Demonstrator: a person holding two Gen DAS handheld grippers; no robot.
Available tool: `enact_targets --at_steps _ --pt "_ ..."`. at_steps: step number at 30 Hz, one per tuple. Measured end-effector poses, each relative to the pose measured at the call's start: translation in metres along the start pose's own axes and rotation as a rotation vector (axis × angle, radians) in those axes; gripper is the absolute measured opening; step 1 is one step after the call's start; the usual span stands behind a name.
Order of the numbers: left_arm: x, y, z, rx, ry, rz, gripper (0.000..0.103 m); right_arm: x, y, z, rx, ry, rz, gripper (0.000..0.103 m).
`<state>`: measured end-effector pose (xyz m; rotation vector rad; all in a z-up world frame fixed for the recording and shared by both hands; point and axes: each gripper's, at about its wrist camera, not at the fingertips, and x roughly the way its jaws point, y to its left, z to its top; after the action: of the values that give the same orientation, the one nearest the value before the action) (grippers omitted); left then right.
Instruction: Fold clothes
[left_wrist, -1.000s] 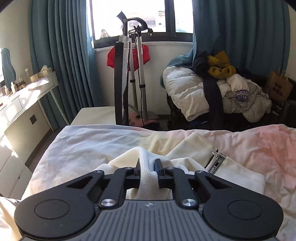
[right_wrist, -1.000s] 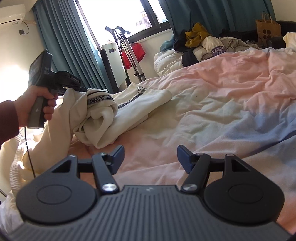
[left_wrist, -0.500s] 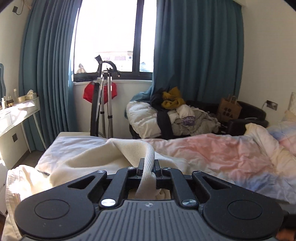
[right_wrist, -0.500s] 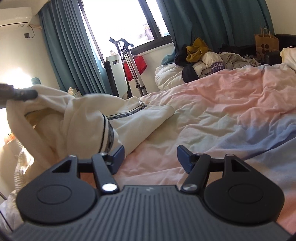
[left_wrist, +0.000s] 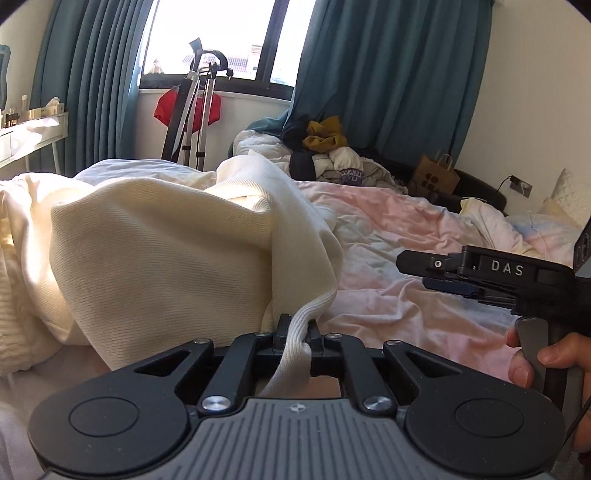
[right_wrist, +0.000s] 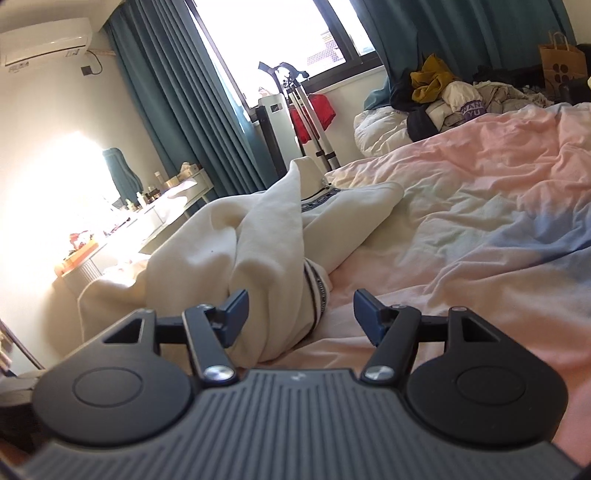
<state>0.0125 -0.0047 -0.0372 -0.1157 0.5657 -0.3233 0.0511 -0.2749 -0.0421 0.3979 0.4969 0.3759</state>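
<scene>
Left gripper (left_wrist: 295, 328) clamped garment (left_wrist: 177, 258) hem at lower centre, mid-fold; right gripper (right_wrist: 300, 310), jaws apart, needed a hold.

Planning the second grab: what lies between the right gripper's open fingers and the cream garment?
Nothing. In the right wrist view the right gripper is open, and a fold of the cream garment already sits between its fingers, over the pink duvet.

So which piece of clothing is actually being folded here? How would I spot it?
Start at the big bed with the pink and pale blue quilt. On its window-side edge lies a bulky cream ribbed-knit garment, its hem pinched by the left gripper. Unlike the heaped clothes by the teal curtains, it has a dark lettered trim band.
</scene>
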Motion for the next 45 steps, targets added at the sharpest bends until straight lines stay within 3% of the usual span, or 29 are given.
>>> enact_targets --at_steps 4,9,13,23,25,26,27,29,35,41,45 --pt "0.002 0.007 -0.001 -0.018 -0.030 -0.024 0.008 0.023 0.018 0.025 -0.036 0.026 0.006 0.066" --pt "0.011 0.021 0.000 -0.074 -0.053 -0.074 0.008 0.081 0.056 0.085 -0.111 0.052 0.082 0.066" --pt "0.019 0.036 -0.002 -0.114 -0.052 -0.111 0.008 0.162 0.095 0.131 -0.223 0.206 0.097 0.065" --pt "0.037 0.071 -0.010 -0.178 -0.065 -0.207 0.008 0.320 0.110 0.131 -0.421 0.490 -0.135 0.058" --pt "0.041 0.077 -0.011 -0.181 -0.070 -0.219 0.008 0.351 0.112 0.131 -0.460 0.546 -0.182 0.050" --pt "0.042 0.080 -0.012 -0.182 -0.070 -0.225 0.008 0.364 0.114 0.130 -0.479 0.570 -0.204 0.038" --pt "0.043 0.083 -0.012 -0.186 -0.070 -0.230 0.008 0.365 0.114 0.127 -0.492 0.572 -0.216 0.022" --pt "0.044 0.089 -0.011 -0.197 -0.071 -0.241 0.008 0.362 0.119 0.123 -0.543 0.551 -0.252 0.009" --pt "0.034 0.099 -0.007 -0.204 -0.103 -0.273 0.008 0.286 0.146 0.179 -0.531 0.315 -0.255 0.006" --pt "0.001 0.091 -0.004 -0.141 -0.188 -0.379 0.008 0.145 0.129 0.247 -0.373 -0.005 -0.216 0.006" --pt "-0.008 0.080 -0.002 -0.123 -0.230 -0.423 0.008 0.036 0.086 0.262 -0.219 -0.230 -0.216 0.006"
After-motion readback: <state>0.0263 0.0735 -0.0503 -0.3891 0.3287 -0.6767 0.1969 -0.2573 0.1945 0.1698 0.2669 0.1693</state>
